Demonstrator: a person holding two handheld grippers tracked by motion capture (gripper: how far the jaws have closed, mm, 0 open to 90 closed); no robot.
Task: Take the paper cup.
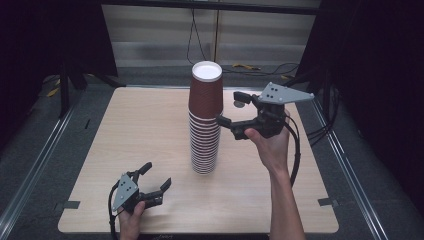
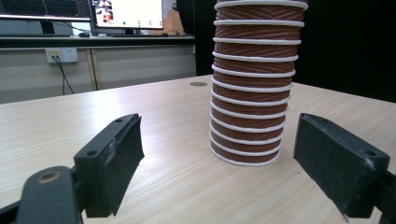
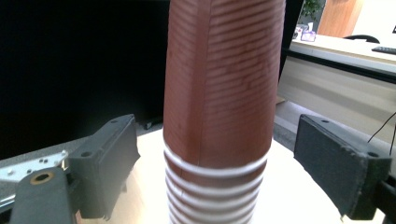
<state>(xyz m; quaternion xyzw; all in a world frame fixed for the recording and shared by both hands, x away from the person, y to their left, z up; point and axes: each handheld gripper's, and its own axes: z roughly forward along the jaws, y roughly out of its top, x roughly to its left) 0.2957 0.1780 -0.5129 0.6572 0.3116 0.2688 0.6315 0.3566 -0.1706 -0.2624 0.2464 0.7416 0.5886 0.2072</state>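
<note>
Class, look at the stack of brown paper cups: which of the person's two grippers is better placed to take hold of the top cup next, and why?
Probably the right. The right gripper is raised beside the top cup, with its open jaws to either side of it. The left gripper sits low near the table's front edge, apart from the stack.

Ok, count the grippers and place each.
2. The left gripper is held low over the table's near-left, apart from the paper cup stack. The right gripper is raised at the stack's right, jaws open.
</note>
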